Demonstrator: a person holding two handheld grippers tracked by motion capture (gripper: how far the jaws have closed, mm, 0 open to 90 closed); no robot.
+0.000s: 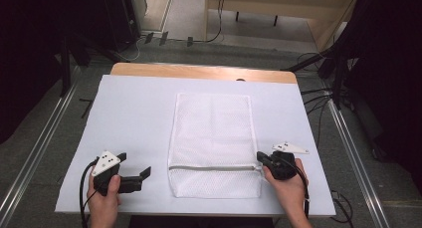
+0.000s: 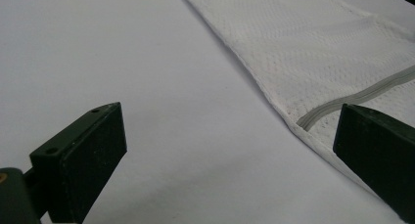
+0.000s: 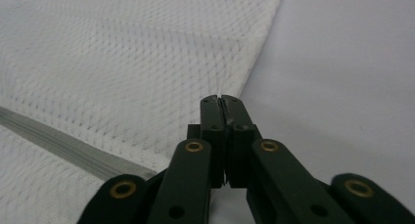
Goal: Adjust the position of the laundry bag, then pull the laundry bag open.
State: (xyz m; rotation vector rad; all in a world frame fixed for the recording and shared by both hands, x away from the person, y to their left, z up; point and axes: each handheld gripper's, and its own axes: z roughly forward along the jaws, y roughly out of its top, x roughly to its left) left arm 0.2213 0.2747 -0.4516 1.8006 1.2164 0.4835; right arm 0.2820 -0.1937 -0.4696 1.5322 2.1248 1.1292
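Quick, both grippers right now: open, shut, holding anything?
Left gripper: open, holding nothing, beside the mesh bag.
Right gripper: jaws shut at the bag's zipper end; whether anything is pinched cannot be told.

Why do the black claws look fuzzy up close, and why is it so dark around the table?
High view: the white table cover is brightly lit, the surroundings are dark. Left gripper view: the near black jaws are soft, the white mesh zip bag is sharper. Right gripper view: the bag's far weave blurs.
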